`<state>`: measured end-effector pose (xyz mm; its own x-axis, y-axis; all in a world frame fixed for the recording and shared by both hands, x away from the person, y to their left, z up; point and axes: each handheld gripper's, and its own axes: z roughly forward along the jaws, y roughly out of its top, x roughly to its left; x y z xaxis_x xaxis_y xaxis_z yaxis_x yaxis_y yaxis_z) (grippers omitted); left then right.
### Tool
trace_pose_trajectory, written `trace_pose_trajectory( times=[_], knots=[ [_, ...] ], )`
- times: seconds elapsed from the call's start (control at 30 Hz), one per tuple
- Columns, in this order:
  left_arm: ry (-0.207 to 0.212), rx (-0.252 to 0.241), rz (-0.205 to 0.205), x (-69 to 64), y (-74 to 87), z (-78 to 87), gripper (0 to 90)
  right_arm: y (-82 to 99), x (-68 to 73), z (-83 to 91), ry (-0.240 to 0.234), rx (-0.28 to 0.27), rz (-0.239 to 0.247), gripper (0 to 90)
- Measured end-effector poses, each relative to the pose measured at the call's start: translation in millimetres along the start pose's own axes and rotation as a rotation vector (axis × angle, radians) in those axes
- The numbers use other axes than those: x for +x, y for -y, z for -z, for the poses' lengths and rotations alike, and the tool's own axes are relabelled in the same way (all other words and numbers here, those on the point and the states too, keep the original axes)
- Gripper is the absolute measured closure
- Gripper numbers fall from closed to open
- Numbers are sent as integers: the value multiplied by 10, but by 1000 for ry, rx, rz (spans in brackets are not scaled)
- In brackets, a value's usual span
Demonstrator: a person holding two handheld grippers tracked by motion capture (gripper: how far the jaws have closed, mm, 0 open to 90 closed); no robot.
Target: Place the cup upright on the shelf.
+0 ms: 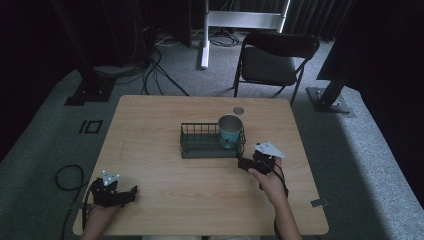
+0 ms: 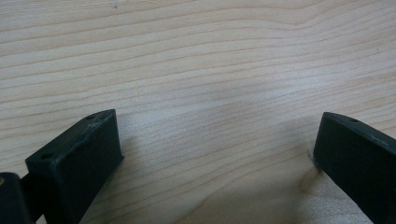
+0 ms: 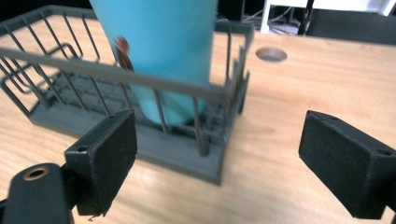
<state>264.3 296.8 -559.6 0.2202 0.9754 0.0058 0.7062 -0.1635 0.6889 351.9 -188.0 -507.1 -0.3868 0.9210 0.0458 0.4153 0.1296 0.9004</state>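
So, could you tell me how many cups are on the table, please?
1: a teal cup stands upright in the right end of the wire basket, near the table's middle. None seems hidden.

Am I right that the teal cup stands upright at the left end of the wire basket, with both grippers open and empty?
Not quite: the teal cup stands at the right end of the wire basket, as the high view shows. The rest holds: it is upright, and the left gripper and right gripper are both open and empty.
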Motion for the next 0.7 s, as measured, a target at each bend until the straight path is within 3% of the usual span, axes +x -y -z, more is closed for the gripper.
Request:
trace_pose_trajectory(
  times=[0.27,0.4,0.7],
  knots=[
    [0,1,-1,1,0,1,14,193,-147,65,36,36,-11,112],
    [0,1,-1,1,0,1,14,339,-246,118,65,80,-15,112],
    [0,1,-1,1,0,1,14,478,-329,173,90,124,-16,111]
  ],
)
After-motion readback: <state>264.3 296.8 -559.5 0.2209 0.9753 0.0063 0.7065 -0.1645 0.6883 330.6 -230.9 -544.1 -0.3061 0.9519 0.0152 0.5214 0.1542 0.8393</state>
